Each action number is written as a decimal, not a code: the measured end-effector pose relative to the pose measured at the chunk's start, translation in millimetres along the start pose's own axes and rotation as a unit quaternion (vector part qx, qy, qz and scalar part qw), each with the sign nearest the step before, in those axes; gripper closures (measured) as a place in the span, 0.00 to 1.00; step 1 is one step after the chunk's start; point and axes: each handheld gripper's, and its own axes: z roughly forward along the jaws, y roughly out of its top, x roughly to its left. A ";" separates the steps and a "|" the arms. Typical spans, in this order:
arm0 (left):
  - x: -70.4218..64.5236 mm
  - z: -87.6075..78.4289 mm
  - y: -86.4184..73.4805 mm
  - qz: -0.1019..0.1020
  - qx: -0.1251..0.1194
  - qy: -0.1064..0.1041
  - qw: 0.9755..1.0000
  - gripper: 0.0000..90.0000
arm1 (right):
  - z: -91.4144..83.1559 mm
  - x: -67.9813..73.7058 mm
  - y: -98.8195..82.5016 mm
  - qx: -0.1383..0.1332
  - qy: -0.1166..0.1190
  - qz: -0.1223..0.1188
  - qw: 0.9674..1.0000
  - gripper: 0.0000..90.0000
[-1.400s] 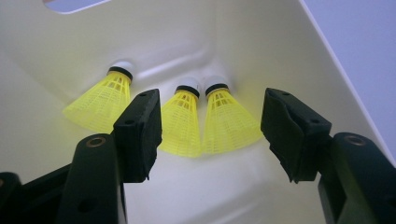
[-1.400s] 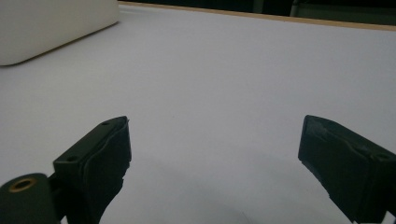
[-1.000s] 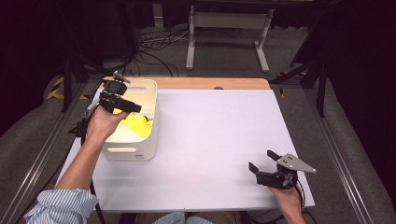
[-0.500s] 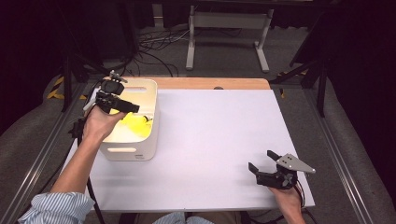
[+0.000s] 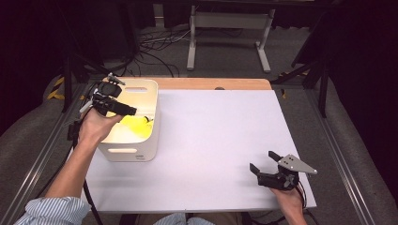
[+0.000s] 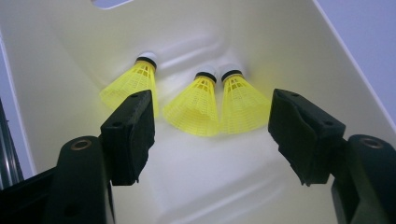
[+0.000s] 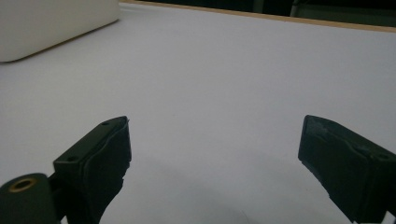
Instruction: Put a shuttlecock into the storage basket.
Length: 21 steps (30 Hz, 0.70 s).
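Inside the cream bin (image 5: 151, 123) at the table's left edge, 3 yellow shuttlecocks are seen lying on the floor: the left shuttlecock (image 6: 133, 84) a little apart, the middle shuttlecock (image 6: 196, 106) and the right shuttlecock (image 6: 240, 105) side by side and touching. The left gripper (image 6: 212, 133) is held just above them, jaws spread wide with nothing between the pads; they have just been opening. The right gripper (image 5: 264, 162) is rested near the front right corner of the white table (image 5: 220, 140), jaws likewise spread and empty, well apart from the bin. No shuttlecock is seen on the tabletop, so the gathering into the bin is judged to be finished or nearly so, with only the withdrawal of the left hand left. Compared with the frame 1 second earlier, the left gripper has been shifted slightly toward the bin's left rim, while the right gripper has been kept in place.
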 end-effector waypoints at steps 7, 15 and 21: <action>1.8 -2.4 -1.8 0.002 -0.001 0.004 1.000 0.35 | -0.1 -0.1 0.0 0.000 0.000 0.000 1.000 0.11; 3.7 -4.0 -3.8 0.005 0.001 0.006 1.000 0.35 | -0.2 0.2 0.0 0.000 0.000 -0.001 1.000 0.11; 6.3 -4.8 -5.2 0.004 0.001 0.006 1.000 0.35 | 0.1 -0.2 -0.2 0.002 0.000 -0.001 1.000 0.11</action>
